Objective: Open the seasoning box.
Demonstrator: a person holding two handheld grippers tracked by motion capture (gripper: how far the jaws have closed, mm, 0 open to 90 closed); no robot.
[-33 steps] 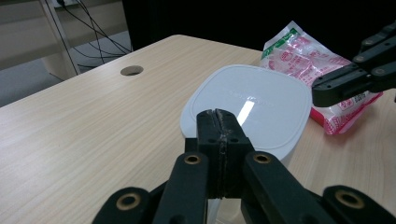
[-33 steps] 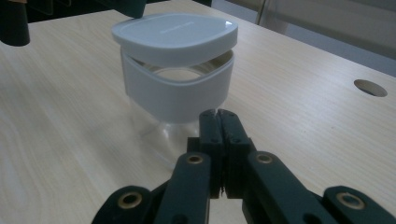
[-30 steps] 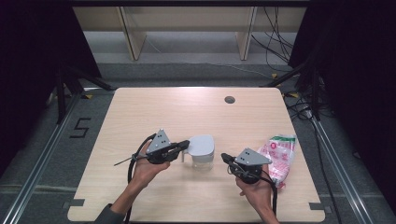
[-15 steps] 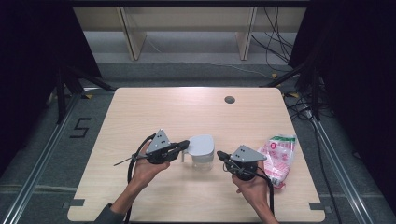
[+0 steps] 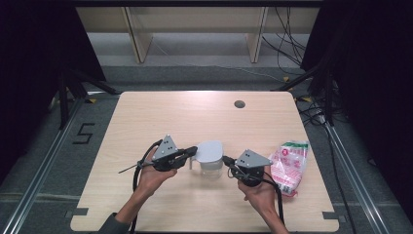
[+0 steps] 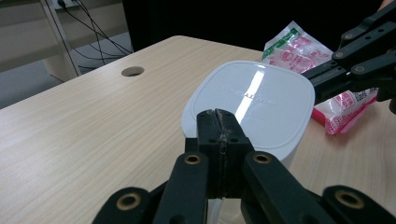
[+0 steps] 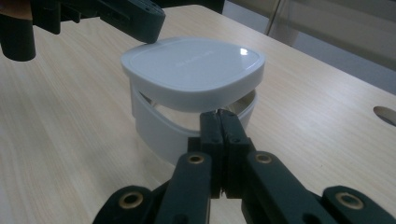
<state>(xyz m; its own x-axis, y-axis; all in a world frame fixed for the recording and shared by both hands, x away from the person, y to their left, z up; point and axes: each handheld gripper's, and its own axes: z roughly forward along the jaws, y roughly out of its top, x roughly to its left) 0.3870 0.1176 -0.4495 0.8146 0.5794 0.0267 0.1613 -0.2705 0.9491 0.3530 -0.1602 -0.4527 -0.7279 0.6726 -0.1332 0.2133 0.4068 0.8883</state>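
Observation:
A small container with a rounded white lid (image 5: pixel 210 152) stands on the wooden table (image 5: pixel 170 112), near its front. My left gripper (image 5: pixel 194 151) is at the container's left side, jaws shut with nothing between them. In the left gripper view its tips (image 6: pixel 218 114) meet the near rim of the lid (image 6: pixel 252 100). My right gripper (image 5: pixel 225 159) is at the container's right side, also shut and holding nothing. In the right gripper view its tips (image 7: pixel 218 113) sit just under the lid's rim (image 7: pixel 191 60), with the left gripper (image 7: pixel 140 18) at the lid's far edge.
A pink and white plastic bag (image 5: pixel 290 163) lies on the table right of my right hand, and appears behind the lid in the left gripper view as the bag (image 6: pixel 299 46). A round cable hole (image 5: pixel 239 104) sits near the table's far edge. Shelving and cables stand beyond the table.
My right gripper has moved left, away from the bag, up to the container's right side. The left gripper and the container have stayed in place.

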